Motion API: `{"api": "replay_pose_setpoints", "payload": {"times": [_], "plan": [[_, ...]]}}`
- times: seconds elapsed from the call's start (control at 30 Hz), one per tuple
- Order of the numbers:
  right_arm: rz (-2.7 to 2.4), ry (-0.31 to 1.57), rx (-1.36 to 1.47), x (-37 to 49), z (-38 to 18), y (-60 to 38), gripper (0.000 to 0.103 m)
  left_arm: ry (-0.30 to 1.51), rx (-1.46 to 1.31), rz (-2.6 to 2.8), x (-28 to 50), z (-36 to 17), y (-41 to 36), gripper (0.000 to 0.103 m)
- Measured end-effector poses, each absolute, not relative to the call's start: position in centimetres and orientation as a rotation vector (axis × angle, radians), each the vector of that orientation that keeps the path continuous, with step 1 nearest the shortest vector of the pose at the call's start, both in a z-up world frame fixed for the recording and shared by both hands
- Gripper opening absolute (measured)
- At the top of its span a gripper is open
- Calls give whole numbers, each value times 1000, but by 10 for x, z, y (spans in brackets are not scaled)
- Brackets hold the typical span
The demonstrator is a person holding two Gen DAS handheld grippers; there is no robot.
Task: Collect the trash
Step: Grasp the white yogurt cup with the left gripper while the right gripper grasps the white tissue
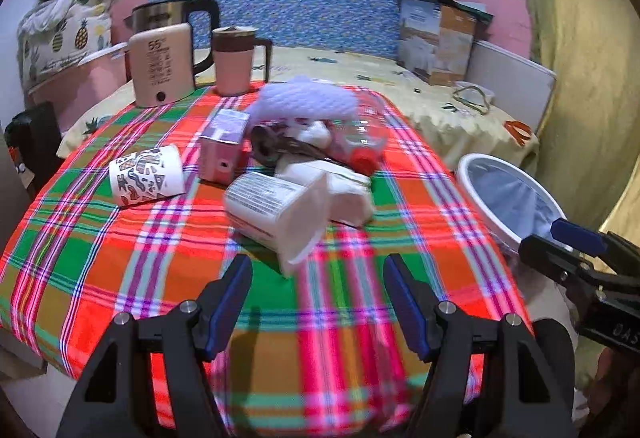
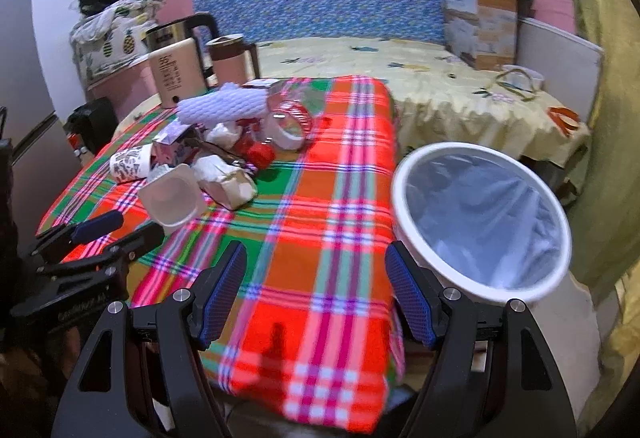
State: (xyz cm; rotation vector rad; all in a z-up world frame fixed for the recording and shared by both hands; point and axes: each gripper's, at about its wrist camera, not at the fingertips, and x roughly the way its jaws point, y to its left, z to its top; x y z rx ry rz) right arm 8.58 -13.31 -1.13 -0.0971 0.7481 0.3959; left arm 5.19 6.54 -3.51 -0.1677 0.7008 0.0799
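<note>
A heap of trash lies on the plaid tablecloth [image 1: 120,278]: a white plastic tub [image 1: 276,210] on its side, a patterned paper cup [image 1: 146,176], a small pink box [image 1: 222,152], a crumpled white carton [image 1: 344,194], a clear bottle with a red cap [image 1: 360,142] and white foam netting [image 1: 308,100]. My left gripper [image 1: 318,298] is open and empty, just short of the tub. My right gripper [image 2: 316,290] is open and empty over the cloth, beside the white bin [image 2: 480,218] with its plastic liner. The heap also shows in the right wrist view [image 2: 208,166].
A kettle [image 1: 164,54] and a pink mug [image 1: 236,58] stand at the table's far left. Behind is a bed with a yellow sheet [image 2: 440,86], a box [image 2: 480,26] and a blue headboard. The bin [image 1: 508,194] stands off the table's right edge.
</note>
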Motion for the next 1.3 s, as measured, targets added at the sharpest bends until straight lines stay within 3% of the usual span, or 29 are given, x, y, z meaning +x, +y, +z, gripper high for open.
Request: {"api": "replay_pose_setpoints", "payload": {"times": [0.7, 0.73, 0.77, 0.87, 1.13, 1.23, 1.3], "plan": [[615, 829, -155, 138, -36, -81, 73, 711, -168, -5, 101, -60, 112, 70], [620, 832, -159, 141, -38, -80, 73, 710, -179, -18, 101, -60, 114, 67], [627, 834, -162, 143, -39, -78, 73, 708, -193, -29, 102, -61, 116, 56], [644, 840, -164, 146, -41, -75, 73, 719, -219, -35, 103, -62, 121, 34], [694, 846, -190, 150, -43, -57, 73, 709, -252, -12, 90, -61, 136, 17], [733, 848, -191, 151, -43, -49, 63, 707, -251, -5, 86, -60, 138, 14], [741, 862, -189, 152, -45, -46, 46, 708, -253, -1, 84, -60, 140, 14]]}}
